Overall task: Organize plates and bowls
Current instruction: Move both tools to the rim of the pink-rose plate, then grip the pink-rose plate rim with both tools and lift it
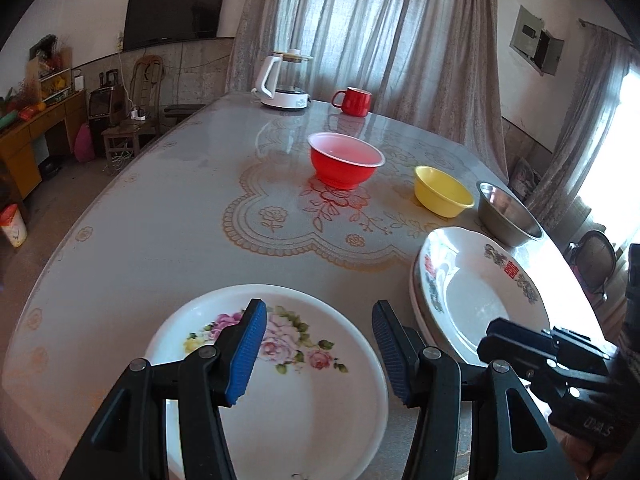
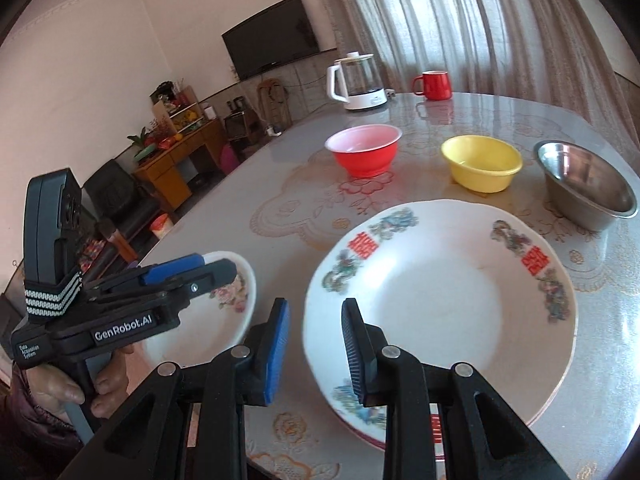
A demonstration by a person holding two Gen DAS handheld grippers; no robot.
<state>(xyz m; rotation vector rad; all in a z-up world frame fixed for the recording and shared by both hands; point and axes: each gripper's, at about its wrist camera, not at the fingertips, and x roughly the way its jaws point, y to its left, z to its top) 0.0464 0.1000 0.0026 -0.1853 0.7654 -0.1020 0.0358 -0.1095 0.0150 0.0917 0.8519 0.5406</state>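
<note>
Jaws of the left gripper stand apart, empty, over the near rose-patterned plate; a red bowl sits beyond. Right gripper, narrowly parted and empty, hovers at the near-left rim of the red-character plate.

White kettle, red mug, wall television, curtains

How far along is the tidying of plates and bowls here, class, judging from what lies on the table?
Done: little, as far as can be seen. The red bowl, yellow bowl and steel bowl stand apart, unstacked.
In hand: nothing. The left gripper is open above the rose plate; the right gripper is open at the near rim of the dragon plate.
Left: gathering plates, nesting bowls.
</note>
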